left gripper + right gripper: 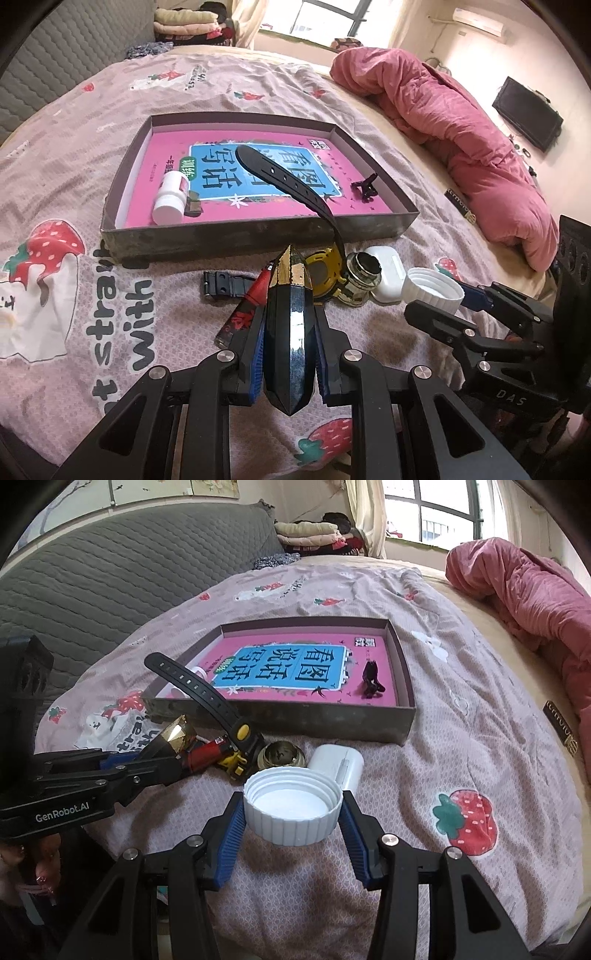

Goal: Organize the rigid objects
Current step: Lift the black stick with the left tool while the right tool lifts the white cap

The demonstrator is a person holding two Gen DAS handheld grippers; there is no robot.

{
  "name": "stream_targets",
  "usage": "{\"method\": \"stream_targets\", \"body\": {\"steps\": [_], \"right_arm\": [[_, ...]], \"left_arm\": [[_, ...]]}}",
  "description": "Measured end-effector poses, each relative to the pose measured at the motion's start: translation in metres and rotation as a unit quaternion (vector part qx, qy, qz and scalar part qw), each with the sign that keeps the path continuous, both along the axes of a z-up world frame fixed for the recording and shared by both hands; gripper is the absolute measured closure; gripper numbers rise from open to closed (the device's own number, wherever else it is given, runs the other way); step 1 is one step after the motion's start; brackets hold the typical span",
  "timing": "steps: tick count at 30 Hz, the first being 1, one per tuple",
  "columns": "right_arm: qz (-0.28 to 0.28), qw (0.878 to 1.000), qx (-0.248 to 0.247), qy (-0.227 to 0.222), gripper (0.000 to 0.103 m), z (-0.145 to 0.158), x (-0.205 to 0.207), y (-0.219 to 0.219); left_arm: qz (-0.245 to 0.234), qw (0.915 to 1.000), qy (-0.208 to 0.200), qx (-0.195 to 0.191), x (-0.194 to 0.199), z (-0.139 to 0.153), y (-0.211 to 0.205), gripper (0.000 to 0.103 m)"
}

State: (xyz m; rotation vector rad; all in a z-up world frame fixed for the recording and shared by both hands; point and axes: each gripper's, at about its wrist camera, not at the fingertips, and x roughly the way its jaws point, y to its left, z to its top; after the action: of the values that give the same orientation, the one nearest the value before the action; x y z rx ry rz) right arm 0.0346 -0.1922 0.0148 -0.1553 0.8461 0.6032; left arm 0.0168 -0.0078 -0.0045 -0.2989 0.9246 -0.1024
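Left gripper clamping a dark faceted bottle, right gripper gripping a white cap, both hovering before the tray

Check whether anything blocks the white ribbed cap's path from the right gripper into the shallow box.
Partly: the white earbud case and brass inkwell lie between the white ribbed cap and the shallow grey box; lift over them.

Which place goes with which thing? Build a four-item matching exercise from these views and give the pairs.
Things:
1. white cap
2. faceted black and gold piece
3. white pill bottle
4. black hair clip

Places:
A. lying in the box, left side
B. between the left gripper fingers
C. lying in the box, right side
D. between the right gripper fingers

Pairs: 1-D, 2-B, 3-A, 4-C
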Motion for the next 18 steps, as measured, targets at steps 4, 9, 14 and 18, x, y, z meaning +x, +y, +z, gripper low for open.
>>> {"method": "stream_targets", "body": {"steps": [4, 9, 14, 18], "right_arm": [[0.003, 1.000, 0.009, -0.014, 0.053, 0.006, -0.001, -0.001], [0.003, 1.000, 0.014, -0.026, 0.053, 0.010, -0.001, -0.001], [-0.001, 0.999, 0.017, -0.028, 0.053, 0.011, 0.001, -0.001], [-0.002, 0.999, 0.019, -0.033, 0.053, 0.012, 0.002, -0.002]], "left_arm": [[0.003, 1.0000, -0.005, 0.003, -0.001, 0.003, 0.003, 0.080], [0.014, 0.9998, -0.010, 0.004, -0.001, 0.005, 0.007, 0.080], [0.024, 0.9996, -0.013, 0.003, -0.001, 0.006, 0.012, 0.080], [0.032, 0.9993, -0.017, 0.005, -0.001, 0.007, 0.016, 0.080]]}}
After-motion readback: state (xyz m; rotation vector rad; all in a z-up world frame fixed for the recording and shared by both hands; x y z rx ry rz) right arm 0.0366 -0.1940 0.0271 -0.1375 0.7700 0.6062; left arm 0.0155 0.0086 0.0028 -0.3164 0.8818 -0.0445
